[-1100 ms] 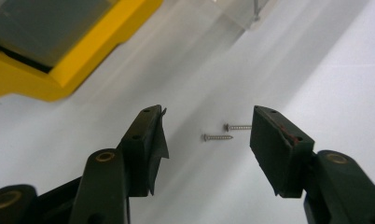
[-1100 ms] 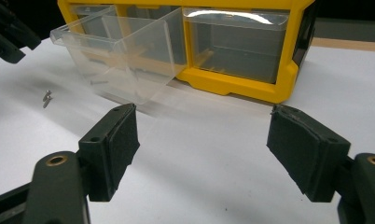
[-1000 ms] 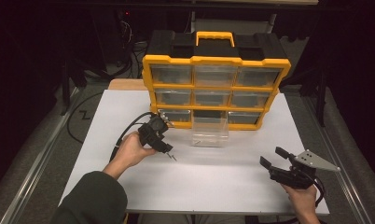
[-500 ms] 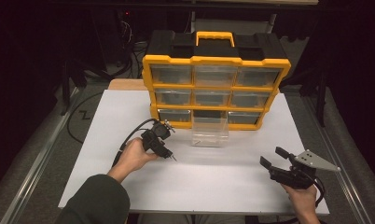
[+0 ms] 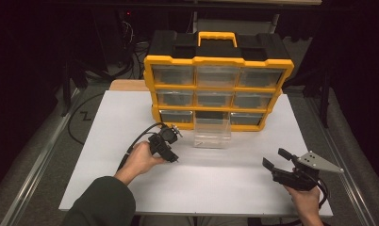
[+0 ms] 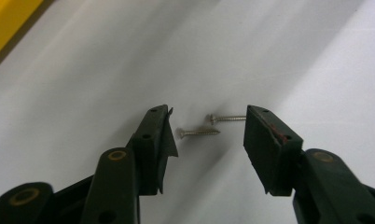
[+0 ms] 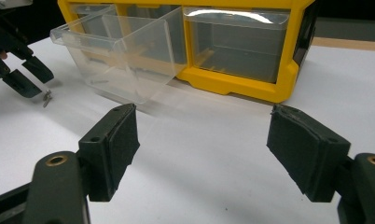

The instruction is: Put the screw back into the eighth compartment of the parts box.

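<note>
While the left claw (image 6: 208,135) hung over the white counter (image 5: 107,141), closing but not yet gripping, two small silver screws (image 6: 198,132) lay between its pads, long axes running nine to three. The right claw (image 7: 202,154) idled open, well apart at four o'clock.

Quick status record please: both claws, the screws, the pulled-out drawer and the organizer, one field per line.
left claw: open, pointing down at the table, its jaws have just been closing, pads not yet on anything
screws: two, lying on the white table between the left jaws, not gripped
right claw: open, empty, held over the table's right front
drawer: clear, pulled out of the bottom row's middle slot
organizer: yellow and black, upright at the back of the table, its other drawers in
</note>
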### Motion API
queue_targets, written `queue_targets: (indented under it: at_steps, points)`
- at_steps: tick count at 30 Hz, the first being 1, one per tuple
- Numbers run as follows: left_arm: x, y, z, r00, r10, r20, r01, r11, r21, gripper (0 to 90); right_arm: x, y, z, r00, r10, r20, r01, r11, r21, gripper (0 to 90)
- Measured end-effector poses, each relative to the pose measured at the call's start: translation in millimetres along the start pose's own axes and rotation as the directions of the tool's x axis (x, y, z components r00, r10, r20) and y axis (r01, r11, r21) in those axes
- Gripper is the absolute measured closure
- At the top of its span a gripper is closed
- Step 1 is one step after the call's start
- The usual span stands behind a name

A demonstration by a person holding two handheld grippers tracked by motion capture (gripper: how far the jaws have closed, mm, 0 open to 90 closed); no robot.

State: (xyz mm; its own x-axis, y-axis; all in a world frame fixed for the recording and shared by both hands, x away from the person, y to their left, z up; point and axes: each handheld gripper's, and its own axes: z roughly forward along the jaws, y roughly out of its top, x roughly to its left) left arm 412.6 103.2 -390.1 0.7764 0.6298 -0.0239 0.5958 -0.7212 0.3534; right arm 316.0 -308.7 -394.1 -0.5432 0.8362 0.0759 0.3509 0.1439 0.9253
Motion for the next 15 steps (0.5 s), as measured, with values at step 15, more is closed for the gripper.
queue_targets:
  at_steps: [15]
  points:
    - [-7.6, 9.3, 11.3, 0.9998, 0.018, 0.012, -0.018, 0.9993, 0.034, 54.7, -0.1, 0.0, 0.3, 1.0000, 0.001, -0.001, -0.001, 1.000, 0.000, 26.0]
